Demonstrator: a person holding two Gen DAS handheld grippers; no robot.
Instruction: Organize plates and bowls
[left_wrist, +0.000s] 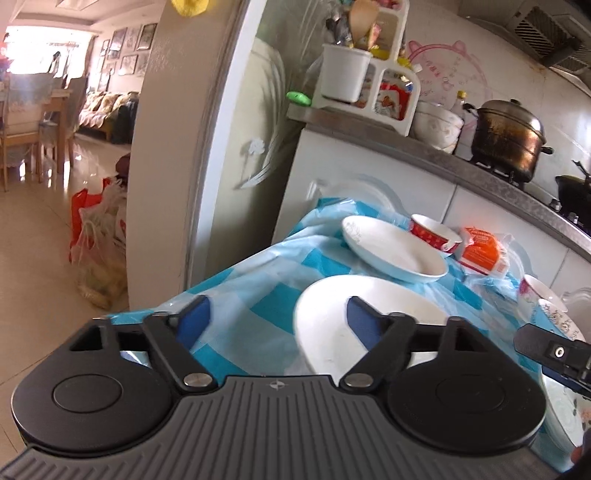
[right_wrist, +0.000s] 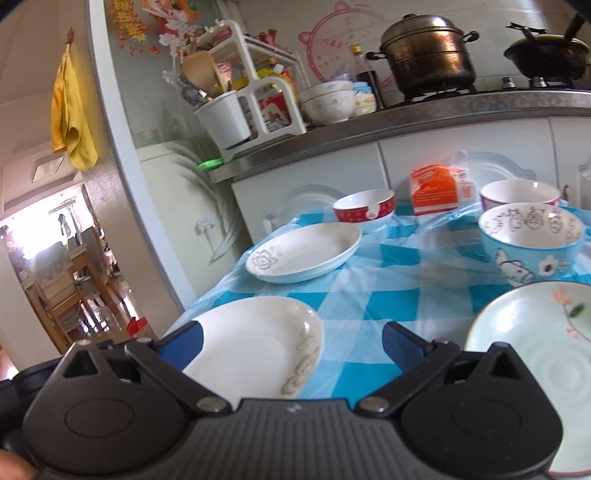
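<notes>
On the blue checked tablecloth (right_wrist: 369, 295) lie a near white plate (right_wrist: 255, 347) and a farther white plate (right_wrist: 303, 253). Behind stand a red bowl (right_wrist: 364, 210), a blue patterned bowl (right_wrist: 532, 243), a pink-rimmed bowl (right_wrist: 521, 194) and a pale green flowered plate (right_wrist: 535, 339). My left gripper (left_wrist: 279, 319) is open, its right finger over the near white plate (left_wrist: 343, 325). My right gripper (right_wrist: 291, 339) is open and empty above the same plate's right edge. The farther plate (left_wrist: 391, 251) and red bowl (left_wrist: 434, 234) also show in the left wrist view.
An orange packet (right_wrist: 437, 188) lies at the table's back. Behind is a counter (right_wrist: 443, 107) with a white rack (right_wrist: 255, 99), stacked bowls (right_wrist: 327, 99), a steamer pot (right_wrist: 428, 51) and a wok (right_wrist: 546, 51). A doorway (left_wrist: 55, 129) opens left, with bags (left_wrist: 99, 243) on the floor.
</notes>
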